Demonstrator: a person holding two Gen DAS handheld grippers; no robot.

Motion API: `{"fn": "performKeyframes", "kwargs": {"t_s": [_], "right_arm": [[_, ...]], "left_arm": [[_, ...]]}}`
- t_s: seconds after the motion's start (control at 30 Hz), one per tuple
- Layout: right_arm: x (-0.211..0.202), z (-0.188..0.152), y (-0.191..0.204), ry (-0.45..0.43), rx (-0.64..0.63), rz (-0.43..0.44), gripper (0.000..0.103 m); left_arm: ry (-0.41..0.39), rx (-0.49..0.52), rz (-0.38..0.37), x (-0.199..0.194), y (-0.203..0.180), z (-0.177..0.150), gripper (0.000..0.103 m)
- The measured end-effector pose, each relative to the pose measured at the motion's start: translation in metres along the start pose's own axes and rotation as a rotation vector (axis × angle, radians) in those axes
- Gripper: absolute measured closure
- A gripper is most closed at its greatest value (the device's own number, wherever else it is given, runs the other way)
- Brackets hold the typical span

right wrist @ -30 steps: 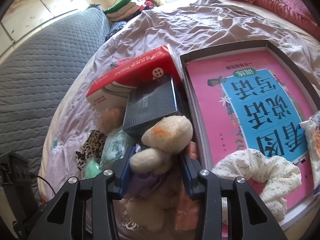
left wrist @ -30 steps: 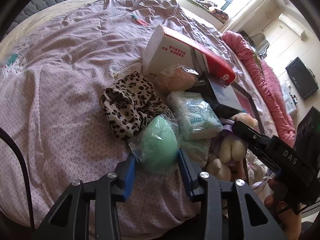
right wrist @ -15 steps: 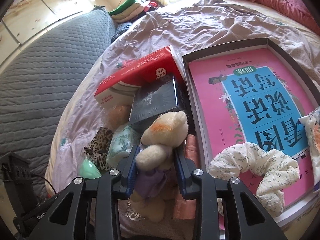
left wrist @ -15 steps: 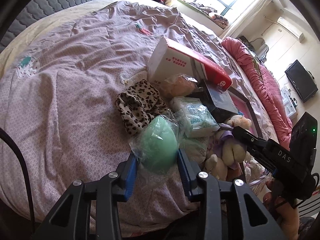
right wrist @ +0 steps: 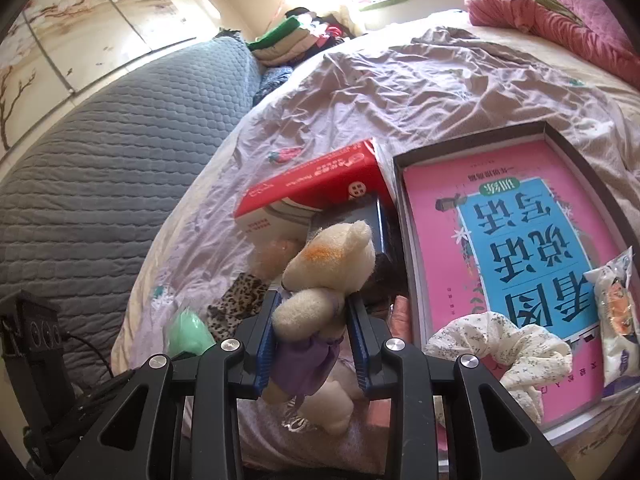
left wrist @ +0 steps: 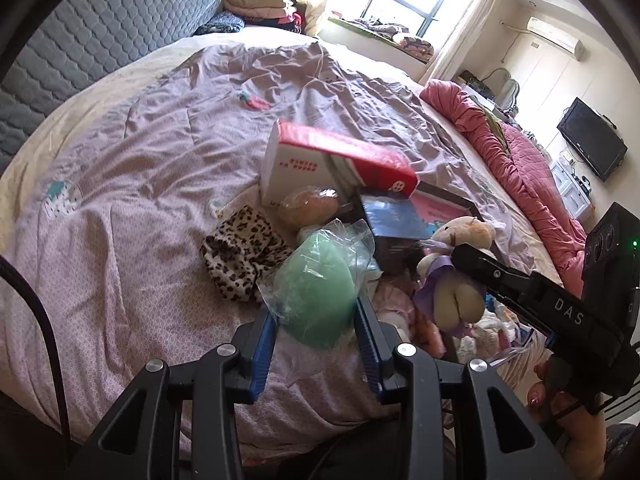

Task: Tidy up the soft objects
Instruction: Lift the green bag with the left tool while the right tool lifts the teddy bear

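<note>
My left gripper [left wrist: 316,320] is shut on a green soft sponge in a clear plastic bag [left wrist: 320,292] and holds it above the purple bedspread [left wrist: 140,168]. My right gripper [right wrist: 312,320] is shut on a cream plush bear in a purple dress [right wrist: 320,280], lifted off the bed; the bear also shows in the left wrist view [left wrist: 456,268]. A leopard-print scrunchie [left wrist: 244,252] and a bagged peach sponge [left wrist: 308,208] lie on the bed. A floral scrunchie [right wrist: 504,340] and a white packet [right wrist: 616,308] lie in the tray [right wrist: 404,240].
A red and white tissue box [left wrist: 332,168] and a dark box [left wrist: 396,220] lean by the tray, which holds a pink book [right wrist: 520,240]. A rolled pink quilt [left wrist: 520,160] lies at the far right. A grey quilted headboard [right wrist: 100,160] stands on the left.
Both grippers have risen, lifting the bagged green sponge and the plush bear off the bed. The right gripper's jaws have closed tighter on the bear.
</note>
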State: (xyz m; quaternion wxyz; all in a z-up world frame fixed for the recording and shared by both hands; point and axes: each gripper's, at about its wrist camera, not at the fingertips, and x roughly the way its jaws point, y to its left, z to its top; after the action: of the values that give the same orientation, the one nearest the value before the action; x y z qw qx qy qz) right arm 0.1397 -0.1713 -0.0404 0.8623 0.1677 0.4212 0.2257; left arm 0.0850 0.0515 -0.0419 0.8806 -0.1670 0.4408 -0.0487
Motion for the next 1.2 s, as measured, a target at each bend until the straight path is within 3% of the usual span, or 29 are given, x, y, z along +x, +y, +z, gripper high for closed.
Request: {"fn": "performKeyframes", "kwargs": {"t_s": [0.67, 1.2], "right_arm": [[-0.081, 0.018, -0.003, -0.157, -0.008, 0.041, 0.069], [-0.141, 0.031, -0.032, -0.260, 0.042, 0.056, 0.069]], "left_arm": [[-0.060, 0.127, -0.033, -0.039, -0.079, 0.013, 0.064], [-0.075, 0.241, -0.041, -0.050, -0.146, 0.021, 0.064]]}}
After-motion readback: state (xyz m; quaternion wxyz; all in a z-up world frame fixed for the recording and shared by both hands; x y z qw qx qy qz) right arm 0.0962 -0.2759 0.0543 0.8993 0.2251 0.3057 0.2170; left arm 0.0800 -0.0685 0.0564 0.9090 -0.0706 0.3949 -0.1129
